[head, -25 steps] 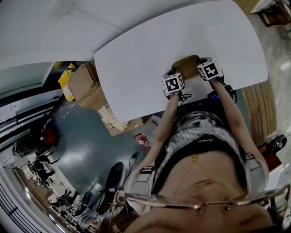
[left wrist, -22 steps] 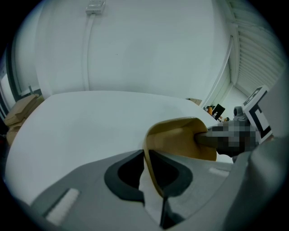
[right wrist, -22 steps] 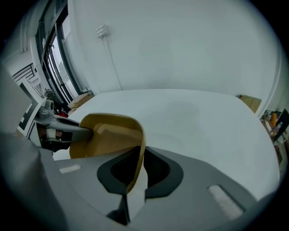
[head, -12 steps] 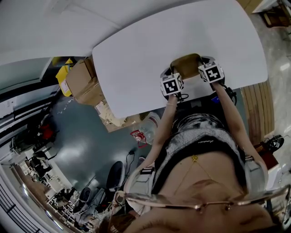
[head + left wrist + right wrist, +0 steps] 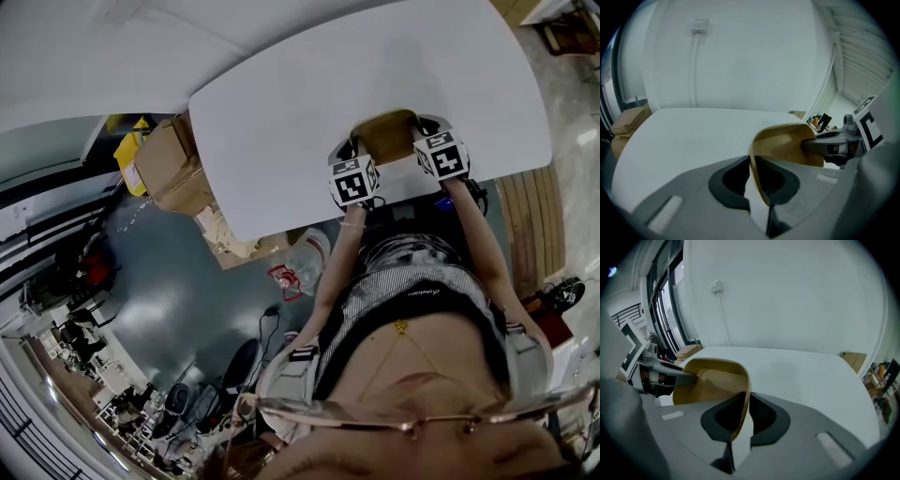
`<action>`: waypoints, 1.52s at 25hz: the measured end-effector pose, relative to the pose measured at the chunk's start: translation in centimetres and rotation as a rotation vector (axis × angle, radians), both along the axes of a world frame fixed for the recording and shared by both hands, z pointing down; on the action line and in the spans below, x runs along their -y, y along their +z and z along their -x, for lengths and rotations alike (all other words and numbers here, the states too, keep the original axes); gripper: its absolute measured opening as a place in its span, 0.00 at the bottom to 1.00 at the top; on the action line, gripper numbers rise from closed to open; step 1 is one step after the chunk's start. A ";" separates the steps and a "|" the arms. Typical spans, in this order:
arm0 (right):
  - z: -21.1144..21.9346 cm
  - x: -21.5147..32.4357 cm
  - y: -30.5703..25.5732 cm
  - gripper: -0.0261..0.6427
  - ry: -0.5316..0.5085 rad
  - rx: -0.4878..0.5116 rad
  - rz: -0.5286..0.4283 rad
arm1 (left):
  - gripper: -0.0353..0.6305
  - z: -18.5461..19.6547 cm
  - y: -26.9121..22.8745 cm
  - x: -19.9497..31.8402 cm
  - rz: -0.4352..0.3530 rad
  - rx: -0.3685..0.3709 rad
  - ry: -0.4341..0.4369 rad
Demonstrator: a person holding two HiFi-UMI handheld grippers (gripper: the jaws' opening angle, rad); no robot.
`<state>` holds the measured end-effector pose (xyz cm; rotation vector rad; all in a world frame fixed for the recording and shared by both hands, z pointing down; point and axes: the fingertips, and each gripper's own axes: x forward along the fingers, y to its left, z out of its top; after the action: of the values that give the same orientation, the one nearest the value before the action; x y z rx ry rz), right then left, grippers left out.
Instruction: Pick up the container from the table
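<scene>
A tan, rounded-square container (image 5: 386, 133) is held over the near edge of the white table (image 5: 281, 103), between both grippers. My left gripper (image 5: 359, 159) is shut on its left rim (image 5: 754, 161), one jaw inside the wall and one outside. My right gripper (image 5: 424, 141) is shut on the opposite rim (image 5: 744, 401) in the same way. In the left gripper view the container (image 5: 787, 145) fills the middle with the right gripper's jaws (image 5: 829, 145) behind it. In the right gripper view the container (image 5: 712, 380) shows its empty inside, the left gripper (image 5: 661, 376) gripping the far side.
Cardboard boxes (image 5: 173, 173) and a yellow item (image 5: 127, 155) sit on the floor left of the table. A white wall with a cable duct (image 5: 696, 56) stands behind the table. A wooden floor strip (image 5: 534, 216) lies to the right. The person stands tight against the table's near edge.
Both grippers and the container have shifted slightly toward the person and the table's near edge. The grip on both rims is unchanged.
</scene>
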<state>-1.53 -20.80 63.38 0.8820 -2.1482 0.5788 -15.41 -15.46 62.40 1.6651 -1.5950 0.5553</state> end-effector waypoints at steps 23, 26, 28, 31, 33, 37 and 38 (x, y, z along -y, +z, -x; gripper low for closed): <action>1.2 1.1 -10.1 0.12 -0.011 0.072 -0.200 | 0.10 1.3 -10.4 1.1 -0.208 0.035 0.004; 1.1 1.2 -11.4 0.12 -0.009 0.084 -0.214 | 0.10 1.1 -11.7 1.3 -0.230 0.035 0.005; 1.0 1.3 -12.2 0.12 -0.003 0.090 -0.223 | 0.10 1.0 -12.5 1.4 -0.244 0.038 0.012; 0.6 1.3 -12.8 0.12 0.009 0.096 -0.239 | 0.10 0.8 -13.4 1.6 -0.263 0.046 0.021; 0.4 1.4 -13.3 0.12 0.017 0.102 -0.248 | 0.10 0.6 -13.9 1.7 -0.281 0.051 0.026; 0.1 1.7 -14.3 0.12 0.033 0.114 -0.263 | 0.10 0.2 -14.8 2.1 -0.306 0.061 0.038; 0.0 1.7 -14.6 0.12 0.036 0.116 -0.266 | 0.10 0.2 -14.9 2.2 -0.309 0.062 0.042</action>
<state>-1.56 -22.48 48.81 1.0533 -2.3556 0.3744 -15.58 -17.63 47.48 1.9271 -1.7639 0.3986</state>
